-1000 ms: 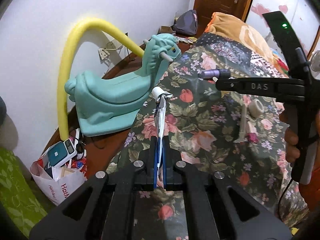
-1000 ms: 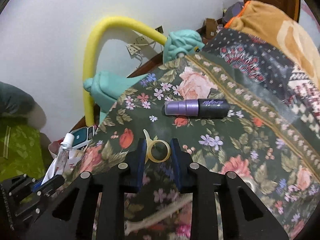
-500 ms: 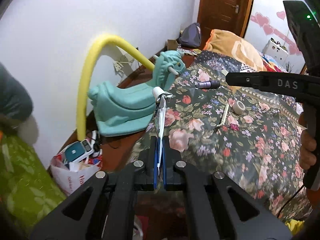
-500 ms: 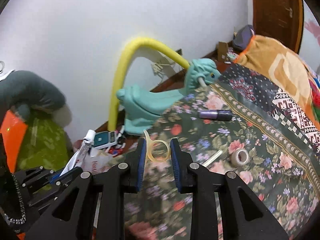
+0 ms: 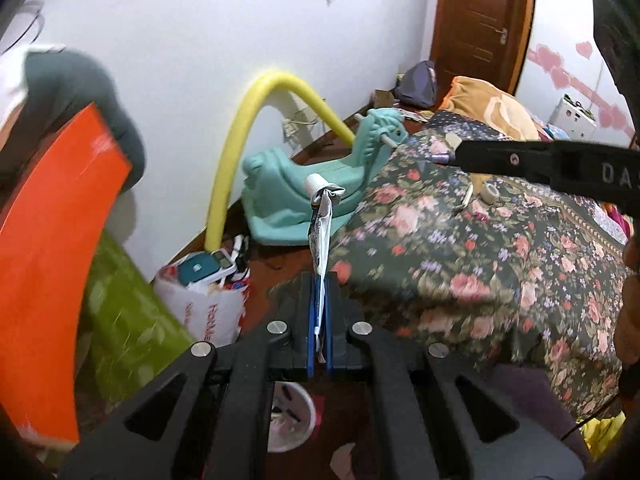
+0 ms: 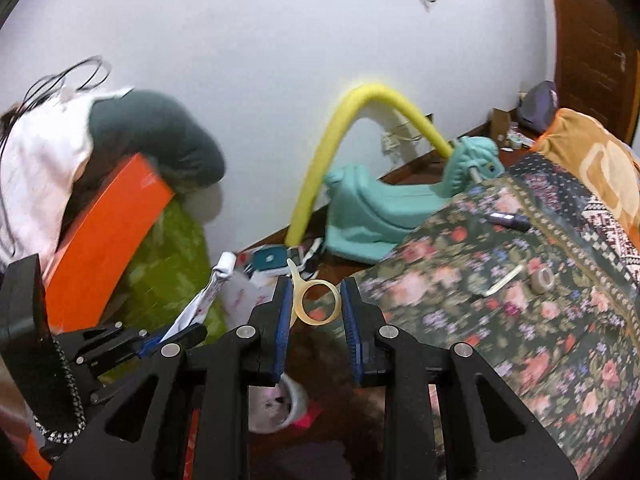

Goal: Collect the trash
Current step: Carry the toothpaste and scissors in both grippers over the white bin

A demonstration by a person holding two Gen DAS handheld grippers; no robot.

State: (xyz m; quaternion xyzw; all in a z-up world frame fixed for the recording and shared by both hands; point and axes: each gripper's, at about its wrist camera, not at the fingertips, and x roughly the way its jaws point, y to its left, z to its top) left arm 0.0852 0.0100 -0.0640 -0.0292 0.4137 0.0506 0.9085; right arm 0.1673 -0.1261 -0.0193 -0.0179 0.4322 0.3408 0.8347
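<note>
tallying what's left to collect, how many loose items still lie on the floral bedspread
3: a purple tube near the far edge, a pale stick mid-bedspread, and a tape roll just right of it. Folds may hide more.

A rocking horse (image 6: 384, 216) is standing between wall and bed (image 6: 520, 320). A tape roll (image 6: 542, 279) is lying on the bed, right of a bag (image 5: 208, 304).

Floral bedspread (image 6: 500, 320) motion-blurred near jaws; white cup (image 6: 276, 404) half hidden behind right gripper (image 6: 316, 308), contents unclear.
</note>
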